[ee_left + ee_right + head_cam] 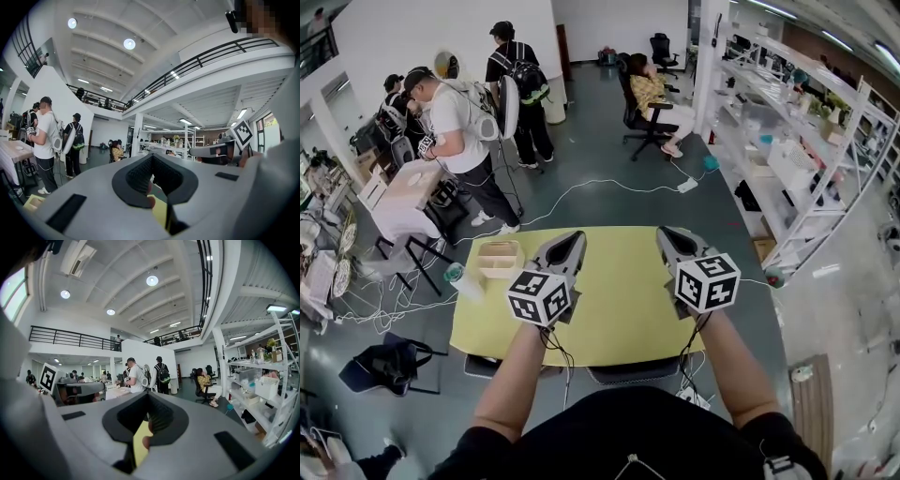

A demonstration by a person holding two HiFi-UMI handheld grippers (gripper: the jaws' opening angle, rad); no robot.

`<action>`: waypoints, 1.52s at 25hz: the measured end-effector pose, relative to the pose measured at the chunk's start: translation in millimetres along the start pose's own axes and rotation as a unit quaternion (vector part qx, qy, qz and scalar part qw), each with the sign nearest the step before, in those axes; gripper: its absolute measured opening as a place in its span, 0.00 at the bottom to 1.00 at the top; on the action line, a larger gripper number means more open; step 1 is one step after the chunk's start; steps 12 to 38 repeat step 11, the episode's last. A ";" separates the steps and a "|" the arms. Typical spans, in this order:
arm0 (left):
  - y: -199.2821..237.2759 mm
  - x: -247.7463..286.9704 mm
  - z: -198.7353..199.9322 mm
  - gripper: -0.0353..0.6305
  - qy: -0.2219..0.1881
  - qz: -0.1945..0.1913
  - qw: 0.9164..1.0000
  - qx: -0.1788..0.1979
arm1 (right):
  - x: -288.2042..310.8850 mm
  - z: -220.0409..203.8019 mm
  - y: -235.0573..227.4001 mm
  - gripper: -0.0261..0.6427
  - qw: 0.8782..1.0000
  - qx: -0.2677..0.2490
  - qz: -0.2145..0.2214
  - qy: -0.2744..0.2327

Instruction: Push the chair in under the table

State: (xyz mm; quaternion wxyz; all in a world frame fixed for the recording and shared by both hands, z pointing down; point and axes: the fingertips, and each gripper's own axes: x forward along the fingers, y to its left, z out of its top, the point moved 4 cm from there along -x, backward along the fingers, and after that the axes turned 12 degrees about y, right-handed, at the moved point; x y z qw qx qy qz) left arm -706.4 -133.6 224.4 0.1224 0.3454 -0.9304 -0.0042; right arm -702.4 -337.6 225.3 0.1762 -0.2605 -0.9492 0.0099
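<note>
Chair (623, 372) is my best guess for the dark curved bar that peeks out below the near edge of the table (619, 314). It sits lower than the right gripper (668, 236) and back from it, close to the person's body. Most of it is hidden, so I cannot tell how far in it is.

The left gripper (571, 240) and the right gripper are both closed and hold nothing. They hang side by side above the table and point away from the person.

To do this well, I think the closed grippers should come down and back to the chair's top bar. One should go on each side of its middle, and then they should push slow and straight. Pushing on both sides should keep the chair from turning. The thin black wires (565, 361) that hang under the grippers could get caught, so watch them.

The table top is yellow, flat and smooth. The chair bar looks dark, thin and a little bent. The grippers look like hard gray plastic with black bumpy pads.
</note>
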 end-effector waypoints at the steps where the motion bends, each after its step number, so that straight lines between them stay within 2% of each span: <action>1: -0.9 -1.5 0.1 0.07 -0.001 0.001 1.000 0.000 | -1.1 0.0 1.1 0.06 1.000 0.000 0.000 -0.001; 11: -16.5 -7.6 -3.8 0.07 0.002 0.007 1.000 -0.003 | -15.6 -5.3 0.3 0.06 1.000 0.008 0.001 -0.006; 38: -16.5 -7.6 -3.8 0.07 0.002 0.007 1.000 -0.003 | -15.6 -5.3 0.3 0.06 1.000 0.008 0.001 -0.006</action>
